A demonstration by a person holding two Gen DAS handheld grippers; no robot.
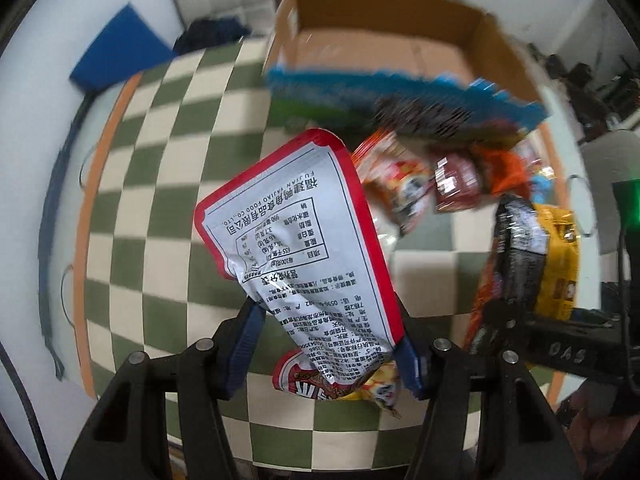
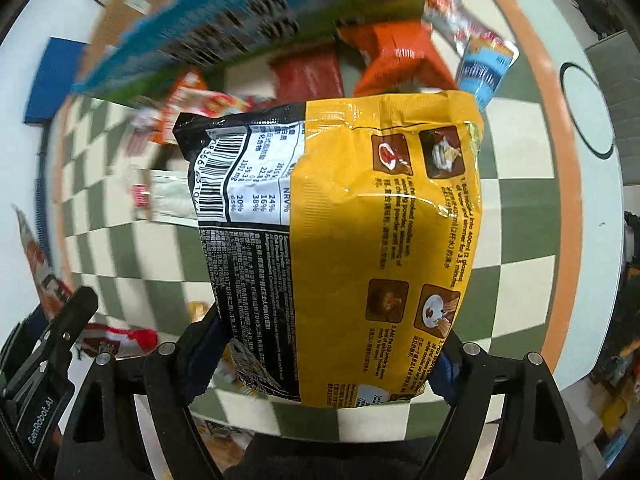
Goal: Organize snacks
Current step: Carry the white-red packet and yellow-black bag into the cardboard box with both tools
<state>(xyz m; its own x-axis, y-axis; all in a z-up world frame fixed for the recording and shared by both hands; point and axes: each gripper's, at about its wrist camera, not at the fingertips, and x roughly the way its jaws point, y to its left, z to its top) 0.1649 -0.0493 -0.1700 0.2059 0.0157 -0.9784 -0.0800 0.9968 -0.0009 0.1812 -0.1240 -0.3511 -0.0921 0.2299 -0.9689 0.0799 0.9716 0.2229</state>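
Over the checked cloth (image 1: 160, 168), at the left, the left gripper (image 1: 324, 344) was clenched on a red-edged packet (image 1: 296, 240), held clear of the table; the cardboard box (image 1: 384, 40) beyond looked empty; between them a pile of snacks (image 1: 440, 176) lay unsorted; at the right, the right gripper (image 2: 332, 364) grasped a yellow noodle bag (image 2: 384, 240); by my judgement, sorting had barely begun, with nearly everything left.

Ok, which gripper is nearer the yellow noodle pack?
Right. The right gripper is clamped on the noodle pack; the left gripper, holding a red-edged pouch, is off to the pack's side.
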